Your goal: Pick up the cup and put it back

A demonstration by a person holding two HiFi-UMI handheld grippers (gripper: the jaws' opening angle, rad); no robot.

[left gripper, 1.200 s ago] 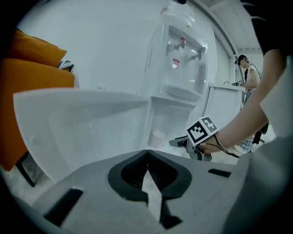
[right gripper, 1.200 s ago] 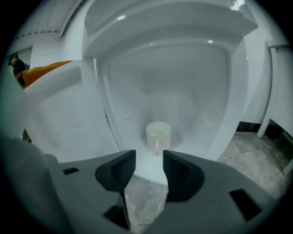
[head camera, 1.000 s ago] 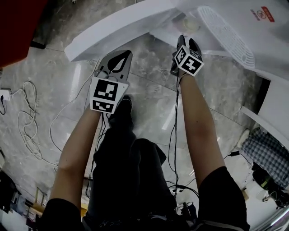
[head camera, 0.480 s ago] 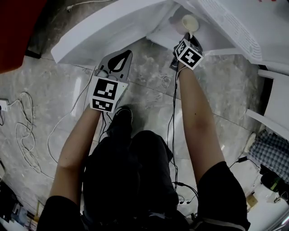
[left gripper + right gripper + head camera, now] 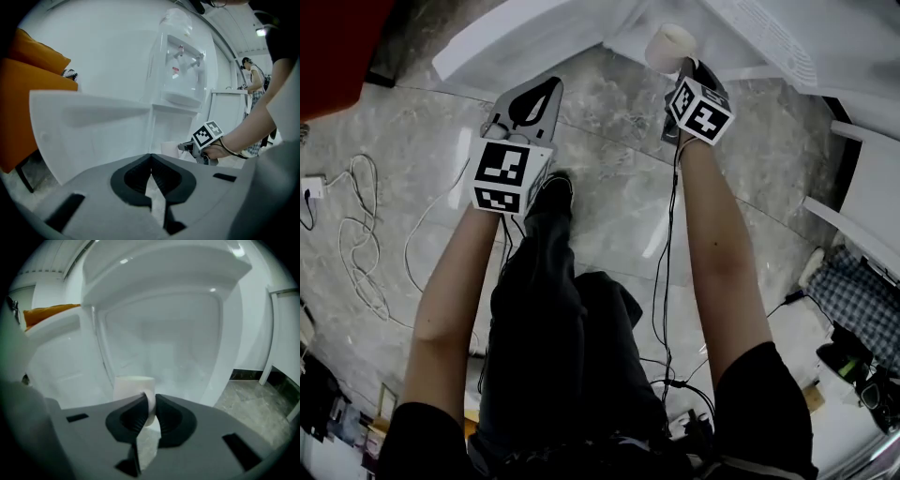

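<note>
Cup [image 5: 133, 384]: small, cream-white, plain, upright, open top up. Handle pinched between jaws of right gripper [image 5: 151, 404]. Sits at mouth of white cabinet [image 5: 159, 333].

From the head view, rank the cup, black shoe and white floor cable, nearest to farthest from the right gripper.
1. Cup: at the top, its handle pinched by the right gripper, whose jaws have just been closing.
2. Black shoe: on the floor, lower left.
3. White cable: looped on the floor, far left.

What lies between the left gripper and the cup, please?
Nothing stands there: the head view shows only bare floor between the left gripper and the cup.
</note>
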